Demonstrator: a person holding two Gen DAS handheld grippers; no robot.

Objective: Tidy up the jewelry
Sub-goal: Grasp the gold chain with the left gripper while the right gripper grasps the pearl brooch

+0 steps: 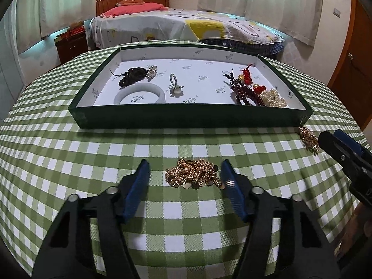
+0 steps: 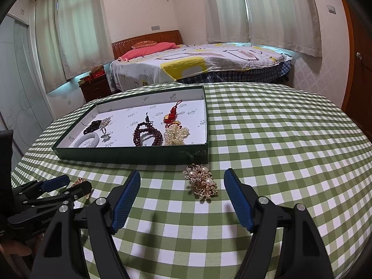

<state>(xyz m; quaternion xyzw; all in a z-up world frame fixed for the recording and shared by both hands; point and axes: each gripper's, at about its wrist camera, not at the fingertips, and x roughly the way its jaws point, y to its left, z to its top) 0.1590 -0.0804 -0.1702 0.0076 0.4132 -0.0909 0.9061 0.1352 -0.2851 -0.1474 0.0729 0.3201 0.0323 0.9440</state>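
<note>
A: With both claws spread wide and holding nothing, the step in hand looks like two pickups. Left gripper [image 1: 183, 174] straddles the gold coin chain [image 1: 194, 174], which lies heaped on the tablecloth [image 1: 58, 153] in front of the tray's near wall. Right gripper [image 2: 182, 184] frames the pearl-and-gold brooch [image 2: 201, 181], just off the tray's near right corner.

B: Advice for the chain?

A: Go low and pinch through the middle of the heap. Catching only an edge loop probably lets the rest string out and drag.

B: And the drop?

A: The tray [image 1: 190, 116] has bare floor at mid-right, between the ring [image 1: 174, 86] and the dark red beads [image 1: 246, 93]. Lift clear of the near wall so trailing links don't snag it.

B: Brooch?

A: Grip across its body, not the pearls; I'd expect them to slip.
</note>
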